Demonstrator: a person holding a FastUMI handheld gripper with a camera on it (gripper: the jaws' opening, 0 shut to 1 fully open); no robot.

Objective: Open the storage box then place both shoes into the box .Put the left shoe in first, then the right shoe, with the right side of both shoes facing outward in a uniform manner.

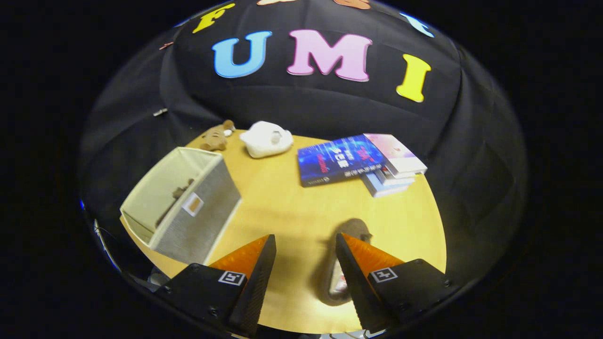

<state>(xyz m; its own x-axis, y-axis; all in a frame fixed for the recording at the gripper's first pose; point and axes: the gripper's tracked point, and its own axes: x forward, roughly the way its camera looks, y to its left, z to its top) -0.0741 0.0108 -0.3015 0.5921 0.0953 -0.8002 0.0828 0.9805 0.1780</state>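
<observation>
Gripper (pixel 305 245), lower centre of frame: jaws apart, holding nothing, above a round wooden table (pixel 282 207). A shoe (pixel 340 278) lies on the table at lower centre-right, just inside the right finger (pixel 372 256) and partly hidden by it. Storage box (pixel 181 207), left of frame: open top, pale lining, grey fabric side with a small tag; a dark item inside cannot be identified. Far table edge, upper centre: brown plush toy (pixel 215 137) and white plush toy (pixel 266 138), near each other. Upper right: stack of books (pixel 360 162). Bare tabletop separates fingers from box.
</observation>
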